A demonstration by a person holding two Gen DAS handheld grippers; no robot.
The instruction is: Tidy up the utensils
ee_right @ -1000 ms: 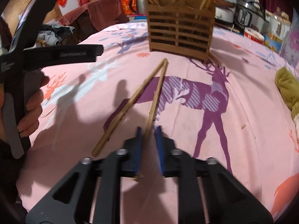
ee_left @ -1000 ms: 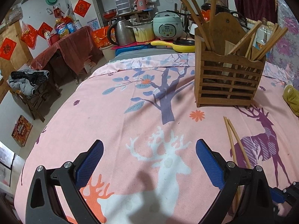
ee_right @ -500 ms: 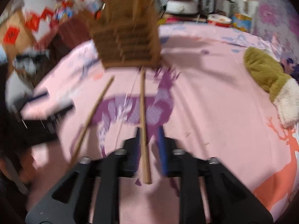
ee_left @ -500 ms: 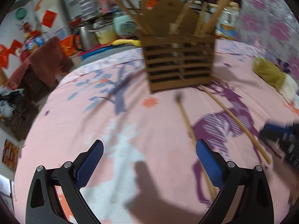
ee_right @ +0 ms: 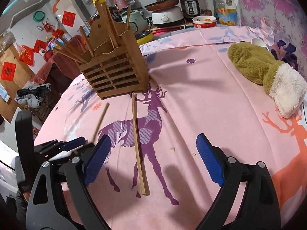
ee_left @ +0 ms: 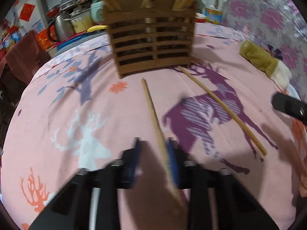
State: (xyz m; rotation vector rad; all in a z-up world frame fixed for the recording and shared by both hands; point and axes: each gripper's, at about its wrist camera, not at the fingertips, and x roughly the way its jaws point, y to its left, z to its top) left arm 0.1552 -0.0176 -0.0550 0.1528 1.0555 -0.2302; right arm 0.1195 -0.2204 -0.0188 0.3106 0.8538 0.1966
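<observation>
Two chopsticks [ee_right: 138,143] lie mid-tablecloth [ee_right: 211,115]: light, stiff, slippery. Left gripper [ee_left: 153,158] closing around one's near end; right gripper [ee_right: 151,157] opening, empty.

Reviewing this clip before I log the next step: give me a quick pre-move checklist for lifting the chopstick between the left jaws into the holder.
1. Left gripper around a chopstick: ok, jaws closing on it.
2. Both pads pressing it: cannot tell, blurred.
3. Right gripper free: ok, jaws opening, nothing gripped.
4. Second chopstick flat on the tablecloth: ok.
5. Wooden holder standing on its base: ok.
6. Free slot in the holder: cannot tell.
</observation>
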